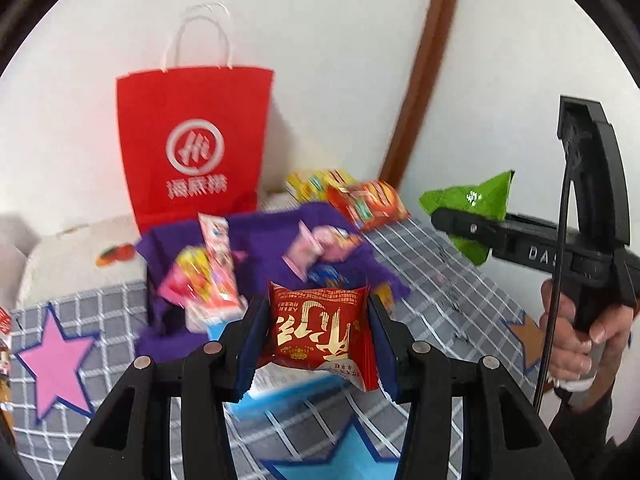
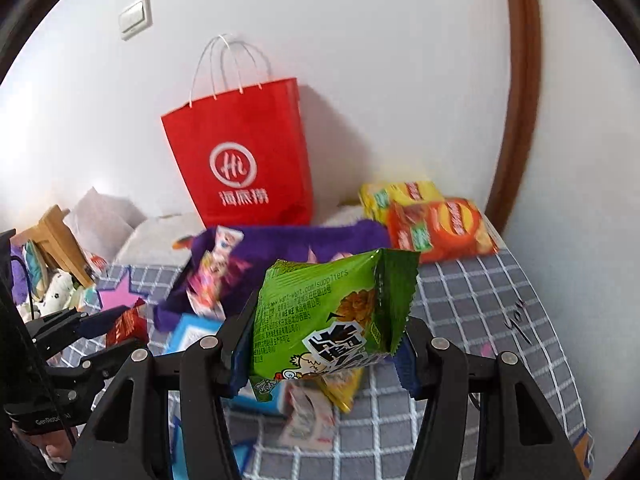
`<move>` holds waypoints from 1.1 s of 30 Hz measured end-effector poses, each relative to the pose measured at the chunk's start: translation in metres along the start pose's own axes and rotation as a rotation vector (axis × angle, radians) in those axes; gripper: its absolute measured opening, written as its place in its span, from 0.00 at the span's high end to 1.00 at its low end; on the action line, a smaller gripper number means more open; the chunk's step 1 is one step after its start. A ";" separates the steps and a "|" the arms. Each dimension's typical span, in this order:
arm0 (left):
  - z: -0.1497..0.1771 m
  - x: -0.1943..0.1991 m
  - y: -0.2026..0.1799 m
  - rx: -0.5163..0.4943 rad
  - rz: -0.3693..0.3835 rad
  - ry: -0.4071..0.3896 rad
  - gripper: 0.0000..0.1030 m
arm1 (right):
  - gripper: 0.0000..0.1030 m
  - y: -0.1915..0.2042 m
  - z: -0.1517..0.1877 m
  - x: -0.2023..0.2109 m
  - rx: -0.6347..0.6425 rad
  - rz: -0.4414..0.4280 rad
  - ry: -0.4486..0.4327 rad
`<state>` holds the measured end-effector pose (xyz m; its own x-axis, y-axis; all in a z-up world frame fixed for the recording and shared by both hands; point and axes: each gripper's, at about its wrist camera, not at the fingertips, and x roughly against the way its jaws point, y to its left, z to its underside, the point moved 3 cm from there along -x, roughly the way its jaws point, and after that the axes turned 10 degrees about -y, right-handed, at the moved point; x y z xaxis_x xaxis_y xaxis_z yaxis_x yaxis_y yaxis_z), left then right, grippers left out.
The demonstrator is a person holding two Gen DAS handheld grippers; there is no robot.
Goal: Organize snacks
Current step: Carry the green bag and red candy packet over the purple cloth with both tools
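We've got the left gripper [image 1: 318, 330] clamped on a red packet [image 1: 320, 330], one pad on each side edge. Packet's long axis runs side to side between the pads, face toward the lens, gold characters upside down; we can't read them. It hangs above the grid cloth [image 1: 452, 280], clear of everything.

Right gripper [image 2: 326, 338] is clamped on a green packet [image 2: 334, 316], tilted, crimped seal up toward 1 o'clock, long axis roughly 7 to 1. Print reads "want-want.com/suppliers"; a cartoon face sits at the low end. From the left wrist view the same packet pokes out at 3 o'clock, a hand [image 1: 576, 336] on the handle below it.

Under the right gripper a few loose packets [image 2: 320, 408] lie on the cloth. Open cloth at 3 to 4 o'clock in the right view, cloth edge beyond that.

Mid-range at 11 to 12: purple bin [image 1: 256, 248], open top, pink and yellow packets inside.

Behind it, at 1 o'clock, chip bags [image 2: 436, 226], orange over yellow, label blurred.

Farthest: red bag [image 2: 244, 160] upright against the wall, white "Hi" logo, handles up.
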<state>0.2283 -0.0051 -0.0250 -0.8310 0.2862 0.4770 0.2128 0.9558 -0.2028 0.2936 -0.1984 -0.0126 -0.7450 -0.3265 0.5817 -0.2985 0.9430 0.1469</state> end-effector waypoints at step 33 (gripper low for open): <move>-0.037 -0.099 0.104 0.161 -0.169 0.090 0.55 | 0.45 0.029 -0.026 -0.153 0.110 -0.124 0.183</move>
<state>0.3517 0.0686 -0.0613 -0.7973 0.1352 0.5882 -0.0155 0.9697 -0.2438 0.4146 -0.1196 -0.0764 -0.5812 -0.4131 0.7011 -0.4521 0.8803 0.1439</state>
